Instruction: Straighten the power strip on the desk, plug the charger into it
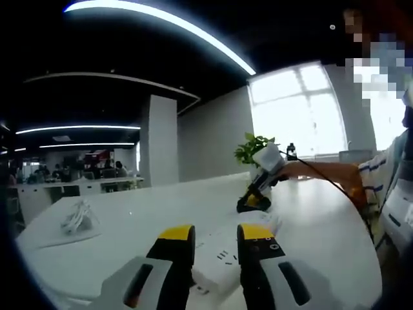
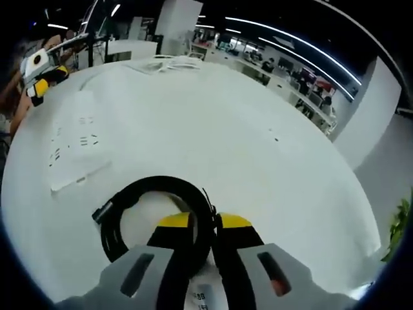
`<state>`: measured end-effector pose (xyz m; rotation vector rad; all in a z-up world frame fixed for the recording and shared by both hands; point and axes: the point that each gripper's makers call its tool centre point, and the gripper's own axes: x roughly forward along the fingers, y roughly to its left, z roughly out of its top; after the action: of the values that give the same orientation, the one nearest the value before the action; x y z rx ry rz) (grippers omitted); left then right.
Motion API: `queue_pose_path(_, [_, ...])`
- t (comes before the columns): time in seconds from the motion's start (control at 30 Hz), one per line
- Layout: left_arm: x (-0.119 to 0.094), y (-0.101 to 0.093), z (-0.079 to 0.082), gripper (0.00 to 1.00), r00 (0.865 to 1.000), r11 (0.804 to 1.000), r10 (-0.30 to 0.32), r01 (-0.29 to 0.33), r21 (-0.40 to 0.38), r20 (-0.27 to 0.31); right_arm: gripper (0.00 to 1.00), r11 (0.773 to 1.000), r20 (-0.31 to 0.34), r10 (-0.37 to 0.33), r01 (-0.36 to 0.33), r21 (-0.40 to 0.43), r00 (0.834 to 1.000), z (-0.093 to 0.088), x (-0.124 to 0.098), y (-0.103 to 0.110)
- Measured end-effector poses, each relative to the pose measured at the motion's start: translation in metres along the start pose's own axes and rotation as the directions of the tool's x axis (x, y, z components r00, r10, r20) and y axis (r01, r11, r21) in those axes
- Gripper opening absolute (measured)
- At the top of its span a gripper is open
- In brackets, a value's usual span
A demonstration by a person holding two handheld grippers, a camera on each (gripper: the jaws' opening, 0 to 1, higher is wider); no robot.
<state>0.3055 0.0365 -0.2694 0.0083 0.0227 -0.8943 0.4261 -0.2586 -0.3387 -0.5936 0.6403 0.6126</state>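
The white power strip [image 1: 221, 257] lies flat on the white desk [image 1: 142, 223], under and between my left gripper's [image 1: 216, 234] yellow-tipped jaws, which stand slightly apart. In the right gripper view the strip [image 2: 76, 150] lies at the left, with the left gripper [image 2: 37, 76] beyond its far end. A coiled black cord [image 2: 129, 197] lies just ahead, and my right gripper [image 2: 205, 221] is shut on its near loop. From the left gripper view, the right gripper [image 1: 253, 203] touches down on the desk, held by a hand in an orange sleeve. A white bundled charger [image 1: 79, 218] rests far left.
A potted plant [image 1: 253, 146] stands at the desk's far edge by the bright window. The same white bundle [image 2: 169, 62] lies at the far side of the desk in the right gripper view. Other desks with people [image 2: 303, 77] stand behind.
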Motion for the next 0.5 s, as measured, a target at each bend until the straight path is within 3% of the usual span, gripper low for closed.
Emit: queue_pose_path(0.5, [0.0009, -0.0024, -0.0025, 0.25, 1.0, 1.0, 0.0, 0.0, 0.004, -0.009, 0.09, 0.999, 0.053, 0.011, -0.014, 0.042, 0.999, 0.0059, -0.0074, 0.0023])
